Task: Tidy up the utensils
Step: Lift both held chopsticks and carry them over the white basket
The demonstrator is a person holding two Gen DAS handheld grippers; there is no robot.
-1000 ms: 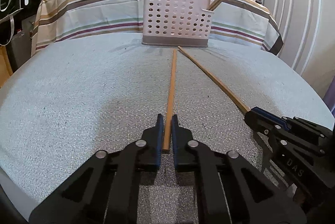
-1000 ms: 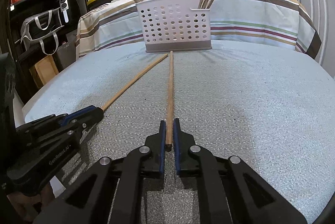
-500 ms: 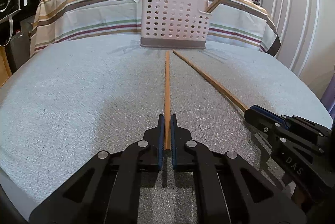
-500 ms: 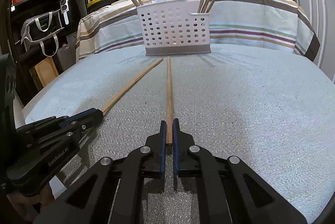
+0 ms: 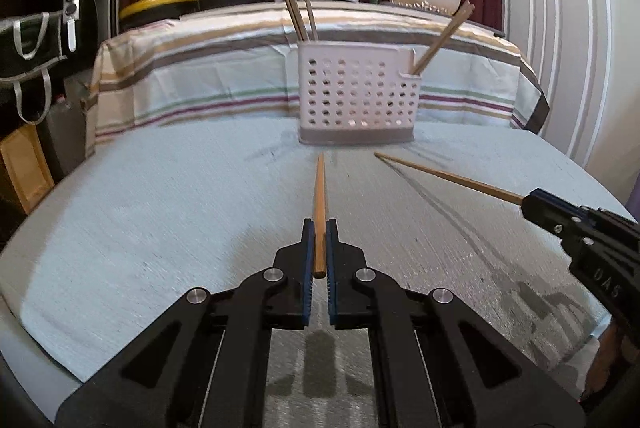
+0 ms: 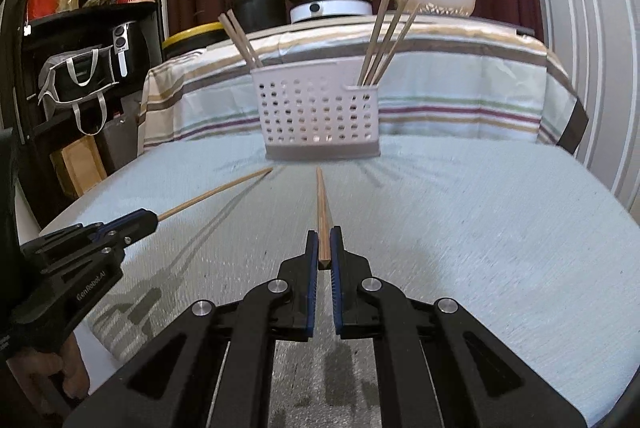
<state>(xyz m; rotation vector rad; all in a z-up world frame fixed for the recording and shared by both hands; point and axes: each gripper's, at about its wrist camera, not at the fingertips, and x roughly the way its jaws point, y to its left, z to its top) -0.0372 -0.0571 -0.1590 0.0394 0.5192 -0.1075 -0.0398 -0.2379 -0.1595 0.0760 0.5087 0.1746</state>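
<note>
Two grippers, each clamped on one wooden chopstick. Left gripper (image 5: 319,242): jaws nearly closed, pads pinching the butt end of the left chopstick (image 5: 320,187), tip aimed at the perforated white caddy (image 5: 358,95). Right gripper (image 6: 324,248): same tight pinch on the right chopstick (image 6: 321,203). Both sticks clear of the pale blue tablecloth (image 6: 480,228), shadows beneath. More chopsticks upright in both end compartments of the caddy.
</note>
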